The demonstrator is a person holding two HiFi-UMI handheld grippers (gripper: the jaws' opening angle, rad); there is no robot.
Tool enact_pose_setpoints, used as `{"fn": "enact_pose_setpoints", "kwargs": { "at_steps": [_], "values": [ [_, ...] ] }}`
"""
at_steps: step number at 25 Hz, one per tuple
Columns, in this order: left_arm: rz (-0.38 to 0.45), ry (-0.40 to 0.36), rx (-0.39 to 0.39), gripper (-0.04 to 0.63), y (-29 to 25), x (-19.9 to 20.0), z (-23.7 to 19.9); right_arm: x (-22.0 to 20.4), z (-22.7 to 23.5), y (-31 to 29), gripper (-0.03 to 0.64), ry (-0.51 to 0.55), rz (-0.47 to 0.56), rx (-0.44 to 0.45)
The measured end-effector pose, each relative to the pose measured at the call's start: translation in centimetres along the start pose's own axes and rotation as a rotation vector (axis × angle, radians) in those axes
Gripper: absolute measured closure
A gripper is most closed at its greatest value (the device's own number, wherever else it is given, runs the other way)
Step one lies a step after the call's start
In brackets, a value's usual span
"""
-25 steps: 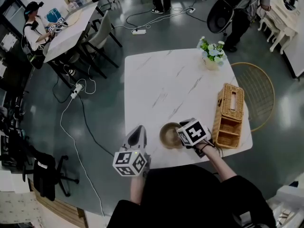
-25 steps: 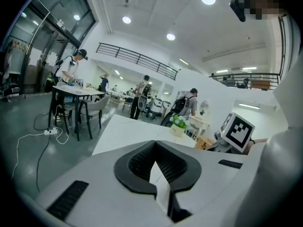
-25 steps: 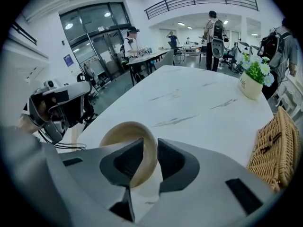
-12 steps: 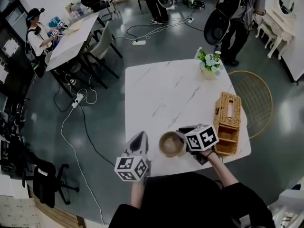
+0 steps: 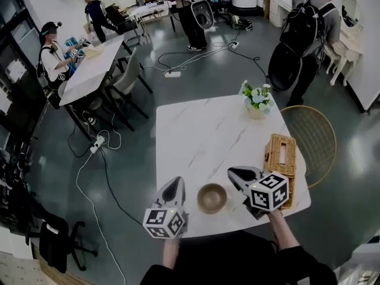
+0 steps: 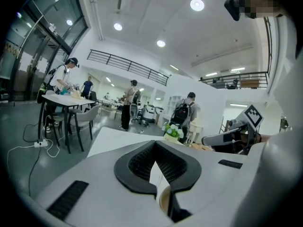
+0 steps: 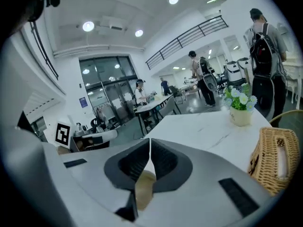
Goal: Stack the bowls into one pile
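Note:
A brown bowl pile (image 5: pixel 212 198) sits near the front edge of the white marble table (image 5: pixel 196 129). My left gripper (image 5: pixel 176 181) hovers just left of the pile, jaws shut and empty. My right gripper (image 5: pixel 233 173) hangs to the right of and above the pile, apart from it. Its jaws have just been closing and stand shut with nothing between them. In the left gripper view the shut gripper (image 6: pixel 155 143) shows a bit of the bowl (image 6: pixel 164 201) beneath it. Below the shut gripper (image 7: pixel 150 140) in the right gripper view, the bowl (image 7: pixel 144 189) also shows.
A wicker box (image 5: pixel 279 159) stands at the table's right edge, close to my right gripper. A flower pot (image 5: pixel 256 104) is at the far right corner. A round rattan chair (image 5: pixel 317 136) sits beyond the table's right side. Several people stand further back.
My right gripper has lifted off the bowl pile, drawn back to the right and closed its jaws. The left gripper rose a little. The bowl pile stays in place.

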State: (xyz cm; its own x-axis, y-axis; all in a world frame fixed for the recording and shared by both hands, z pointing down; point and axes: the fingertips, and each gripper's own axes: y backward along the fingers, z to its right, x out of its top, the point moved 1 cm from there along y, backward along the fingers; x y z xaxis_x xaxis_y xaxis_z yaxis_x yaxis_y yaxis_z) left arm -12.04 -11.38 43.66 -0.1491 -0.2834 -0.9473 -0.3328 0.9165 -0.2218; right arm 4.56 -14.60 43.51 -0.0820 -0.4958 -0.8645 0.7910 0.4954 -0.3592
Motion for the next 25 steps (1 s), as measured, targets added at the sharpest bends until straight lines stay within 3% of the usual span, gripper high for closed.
{"fn": "enact_pose_setpoints", "kwargs": {
  "at_steps": [13,25],
  "values": [
    [0.094,-0.077,-0.019,0.58,0.2,4.6,1.2,6.5,2.0,5.9,0.598,0.037,0.369,-0.094],
    [0.158,-0.132,0.041,0.58,0.4,6.5,0.4,9.1,4.3,9.1,0.603,0.09,0.502,-0.207]
  ]
}}
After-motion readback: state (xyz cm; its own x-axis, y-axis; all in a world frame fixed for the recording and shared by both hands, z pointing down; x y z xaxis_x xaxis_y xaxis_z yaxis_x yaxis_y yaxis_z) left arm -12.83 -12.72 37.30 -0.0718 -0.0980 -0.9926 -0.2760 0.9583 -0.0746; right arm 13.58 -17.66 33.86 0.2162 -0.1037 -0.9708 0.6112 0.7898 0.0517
